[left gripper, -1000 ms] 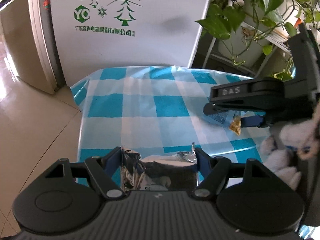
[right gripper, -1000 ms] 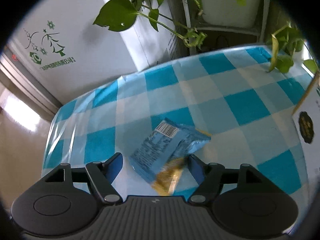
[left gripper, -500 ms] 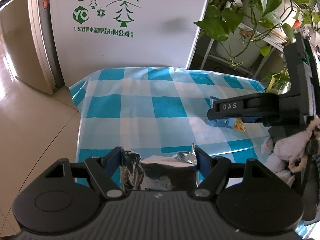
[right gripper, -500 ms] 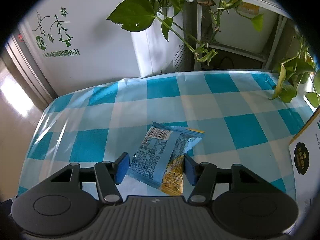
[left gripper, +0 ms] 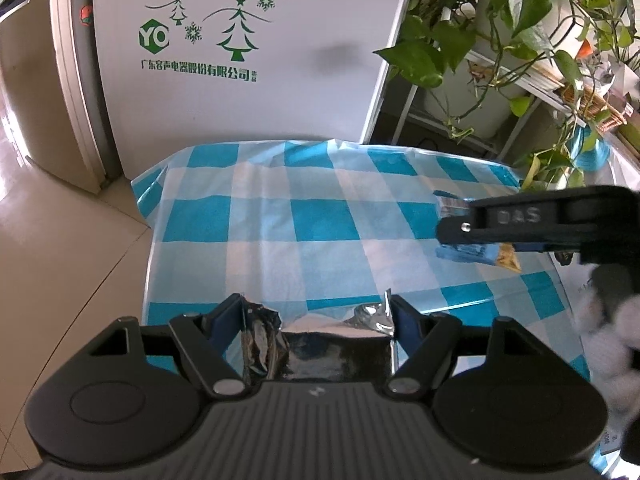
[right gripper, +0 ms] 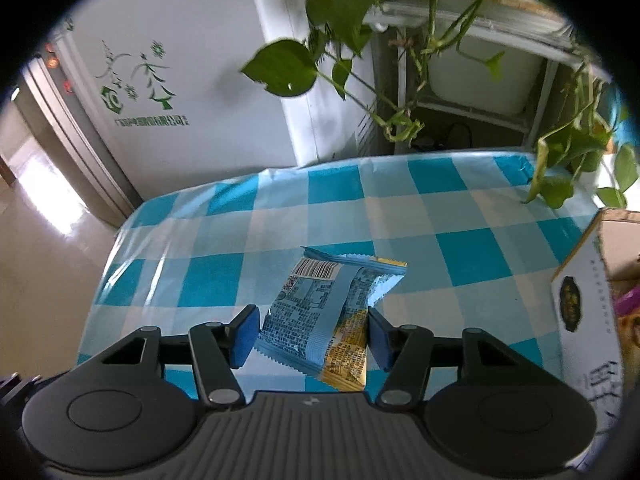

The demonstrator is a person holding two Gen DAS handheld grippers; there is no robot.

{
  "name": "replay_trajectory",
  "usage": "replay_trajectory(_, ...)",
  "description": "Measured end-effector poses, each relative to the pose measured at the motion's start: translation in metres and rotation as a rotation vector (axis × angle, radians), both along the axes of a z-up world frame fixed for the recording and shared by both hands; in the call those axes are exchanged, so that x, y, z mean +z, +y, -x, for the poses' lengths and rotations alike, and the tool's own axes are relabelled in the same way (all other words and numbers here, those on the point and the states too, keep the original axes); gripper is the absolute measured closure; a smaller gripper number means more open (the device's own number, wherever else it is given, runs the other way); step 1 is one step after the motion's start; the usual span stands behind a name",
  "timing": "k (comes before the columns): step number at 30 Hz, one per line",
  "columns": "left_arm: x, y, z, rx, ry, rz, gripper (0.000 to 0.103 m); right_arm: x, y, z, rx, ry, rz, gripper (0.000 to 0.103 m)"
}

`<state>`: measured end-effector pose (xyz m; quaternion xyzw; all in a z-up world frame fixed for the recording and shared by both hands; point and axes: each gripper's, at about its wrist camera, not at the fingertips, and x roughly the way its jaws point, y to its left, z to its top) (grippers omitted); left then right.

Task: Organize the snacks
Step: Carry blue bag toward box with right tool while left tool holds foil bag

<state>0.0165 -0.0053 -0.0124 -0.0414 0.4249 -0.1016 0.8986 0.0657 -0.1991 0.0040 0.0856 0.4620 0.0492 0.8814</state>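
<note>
We see our black plastic left gripper (left gripper: 316,320) with blue pads, ribbed grey body, silver screws; our matching right gripper (right gripper: 311,330) reads "DAS".

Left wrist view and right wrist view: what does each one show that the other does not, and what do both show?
Only the left wrist view shows the left gripper clamped on the silver foil bag. Only the right wrist view shows the cardboard box at the right edge. Both show the right gripper holding the blue snack packet above the checked tablecloth, and the plant.
</note>
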Motion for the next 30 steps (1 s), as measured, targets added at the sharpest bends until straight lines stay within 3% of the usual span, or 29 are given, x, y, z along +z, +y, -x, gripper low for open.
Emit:
replay_trajectory(11,0.007,-0.003,0.007,-0.01,-0.023,0.01,0.027,0.034,-0.017,0.046,-0.035,-0.071,0.019,0.04)
replay_trajectory(18,0.017,0.0,0.021,-0.004,-0.053,0.054,0.028,0.054,-0.026,0.083,-0.052,-0.118,-0.02,0.04)
replay_trajectory(19,0.018,0.001,0.024,-0.004,-0.056,0.06,0.037,0.055,-0.026,0.088,-0.053,-0.12,-0.024,0.04)
replay_trajectory(20,0.018,0.001,0.027,-0.006,-0.055,0.064,0.039,0.056,-0.027,0.093,-0.052,-0.121,-0.026,0.04)
replay_trajectory(28,0.003,0.004,0.042,0.007,-0.016,0.077,0.039,0.045,-0.032,0.11,-0.058,-0.068,-0.038,0.04)
replay_trajectory(30,0.003,0.01,0.041,0.006,-0.009,0.098,0.034,0.045,-0.035,0.112,-0.062,-0.068,-0.037,0.04)
